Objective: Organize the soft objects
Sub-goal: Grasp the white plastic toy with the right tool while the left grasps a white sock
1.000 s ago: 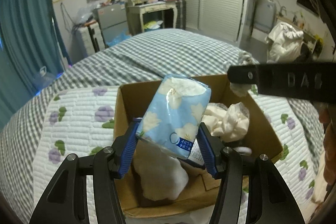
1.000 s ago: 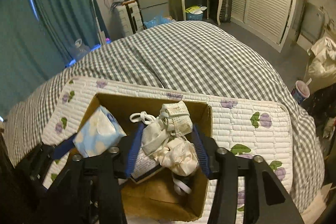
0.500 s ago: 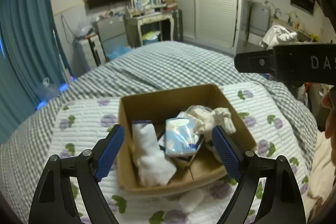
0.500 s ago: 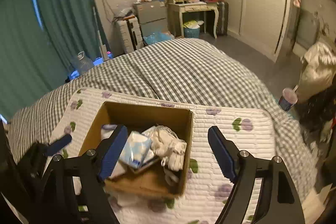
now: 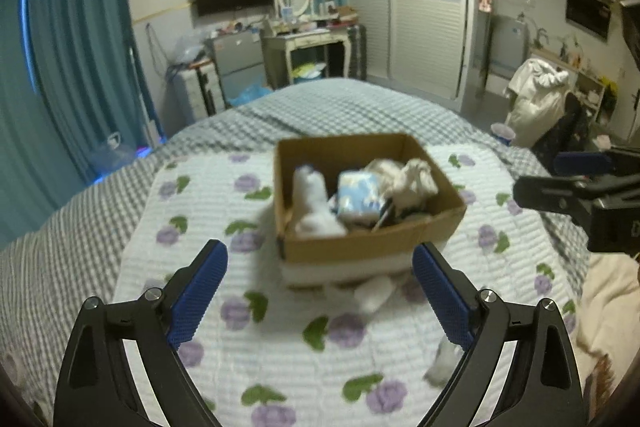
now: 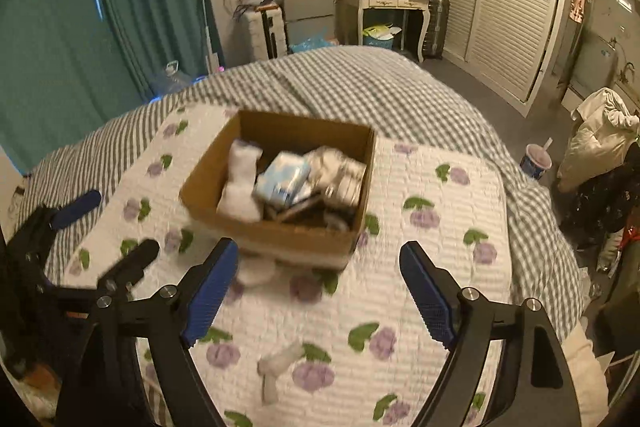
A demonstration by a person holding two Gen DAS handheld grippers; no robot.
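A brown cardboard box (image 5: 444, 195) (image 6: 208, 183) sits on a white quilt with purple flowers. In it lie a blue tissue pack (image 5: 357, 195) (image 6: 282, 177), a white rolled cloth (image 5: 312, 203) (image 6: 240, 183) and crumpled white fabric (image 5: 408, 173) (image 6: 338, 167). My left gripper (image 5: 320, 291) is open and empty, well back from the box. My right gripper (image 6: 318, 291) is open and empty, also back from the box. A small white cloth (image 6: 276, 363) (image 5: 444, 363) lies loose on the quilt near me. Another white piece (image 5: 374, 291) (image 6: 256, 269) lies at the box's front.
The quilt (image 5: 200, 227) (image 6: 440, 227) lies on a grey checked bed (image 5: 340, 107). The right gripper shows at the right edge of the left wrist view (image 5: 580, 195); the left gripper shows at the left of the right wrist view (image 6: 80, 247). A cup (image 6: 536, 161) stands on the floor.
Both grippers let go of their loads into the box, opened wide and pulled back and up from it. The tissue pack and the crumpled fabric now lie in the box.
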